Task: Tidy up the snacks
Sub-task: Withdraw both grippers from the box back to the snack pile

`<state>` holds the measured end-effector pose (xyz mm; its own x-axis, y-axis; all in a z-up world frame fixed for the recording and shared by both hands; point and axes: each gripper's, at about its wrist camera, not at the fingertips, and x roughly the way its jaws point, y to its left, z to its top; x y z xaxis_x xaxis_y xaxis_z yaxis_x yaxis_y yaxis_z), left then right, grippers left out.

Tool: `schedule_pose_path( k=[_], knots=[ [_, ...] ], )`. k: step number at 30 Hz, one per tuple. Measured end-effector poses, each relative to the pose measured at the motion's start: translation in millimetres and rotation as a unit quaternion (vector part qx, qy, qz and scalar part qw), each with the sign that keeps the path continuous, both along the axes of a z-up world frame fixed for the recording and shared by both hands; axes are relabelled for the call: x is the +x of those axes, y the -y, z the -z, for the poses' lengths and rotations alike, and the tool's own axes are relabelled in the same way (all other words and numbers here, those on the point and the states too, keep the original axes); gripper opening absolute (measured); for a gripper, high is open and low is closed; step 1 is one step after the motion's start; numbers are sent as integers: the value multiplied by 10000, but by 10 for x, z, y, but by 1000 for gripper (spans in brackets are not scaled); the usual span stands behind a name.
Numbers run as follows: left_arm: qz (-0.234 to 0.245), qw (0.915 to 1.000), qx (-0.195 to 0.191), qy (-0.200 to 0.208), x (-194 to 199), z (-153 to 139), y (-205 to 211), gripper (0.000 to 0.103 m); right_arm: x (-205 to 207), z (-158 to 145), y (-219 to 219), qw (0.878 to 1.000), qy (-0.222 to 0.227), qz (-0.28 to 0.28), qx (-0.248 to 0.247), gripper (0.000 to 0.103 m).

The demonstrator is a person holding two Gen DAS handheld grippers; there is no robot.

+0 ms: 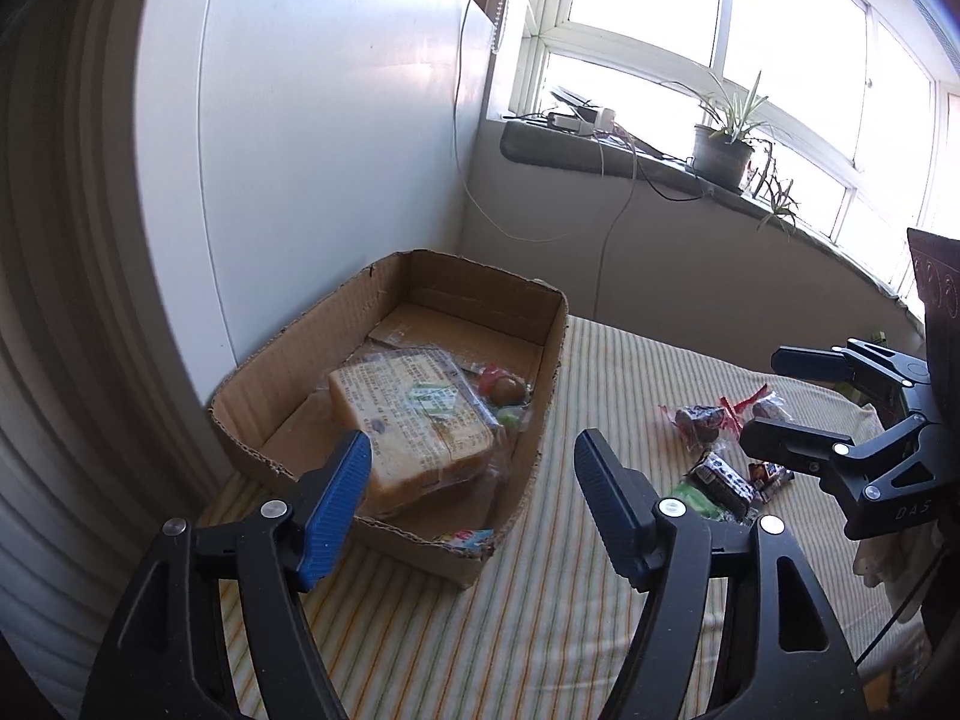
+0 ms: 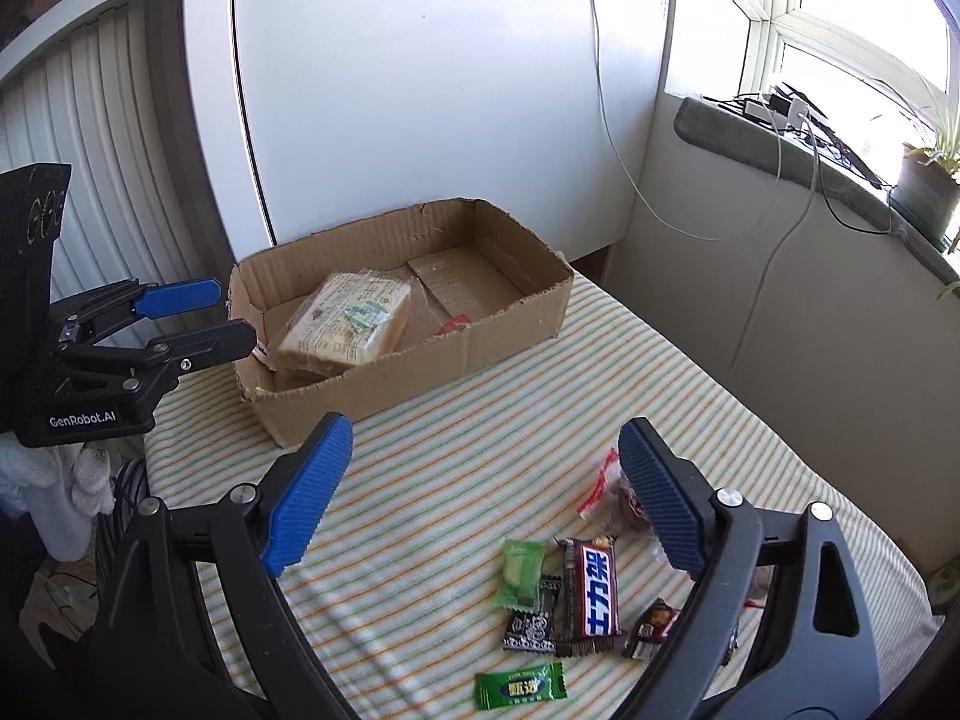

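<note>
While the wrapped bread (image 2: pixel 345 324) already lies inside the cardboard box (image 2: pixel 516 324), leaning toward its near-left corner, most of the small snacks wait outside on the striped cloth (image 2: pixel 450 468). In the right wrist view the loose pile sits at about five o'clock from the box: a brown chocolate bar (image 2: pixel 594 594) with white lettering, a pale green candy (image 2: pixel 517 579) touching a small black-and-white packet (image 2: pixel 531 624), a dark green candy (image 2: pixel 521 686) nearest the camera, a dark wrapped sweet (image 2: pixel 654 627) by the right finger, and a red-and-white wrapper (image 2: pixel 603 483) at one o'clock from the bar. A few colourful sweets (image 1: pixel 504 390) lie in the box beside the bread.

The right gripper (image 2: pixel 480 504) hangs above the cloth between box and pile, its blue pads spread wide with nothing between them. The left gripper (image 1: pixel 474 480) hovers over the near edge of the box, fingers also spread and empty.

The step in hand looks like fetching the next loose snack. To do it well, the right gripper should pick one piece at a time, starting with the chocolate bar: come down with the pads straddling its narrow width, not its length, and close only once both pads are level with the wrapper. The thin candies overlap, so pinching at a crimped end would avoid dragging neighbours. The open far half of the box, at twelve o'clock from the bread, is the roomiest place to drop it.
</note>
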<state>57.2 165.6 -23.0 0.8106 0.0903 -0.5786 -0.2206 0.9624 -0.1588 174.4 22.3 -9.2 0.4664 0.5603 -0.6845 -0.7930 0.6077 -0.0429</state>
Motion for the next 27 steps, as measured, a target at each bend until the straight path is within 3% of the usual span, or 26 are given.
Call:
schedule_pose_path(
  k=[7, 15, 20, 23, 27],
  knots=[
    [405, 9991, -23, -140, 95, 83, 354, 71, -140, 106, 636, 9994, -140, 299, -142, 93],
    [925, 9954, -124, -202, 169, 140, 733, 71, -388, 332, 1064, 9983, -392, 282, -340, 93],
    [1251, 9914, -208, -324, 223, 212, 933, 59, -515, 450, 1193, 9976, -500, 193, -430, 93],
    [1472, 9877, -282, -454, 250, 280, 1069, 47, -549, 539, 1247, 9967, -665, 98, -454, 93],
    [1796, 9806, -452, -636, 294, 375, 1241, 33, -614, 665, 1278, 9951, -840, -66, -512, 79]
  ],
)
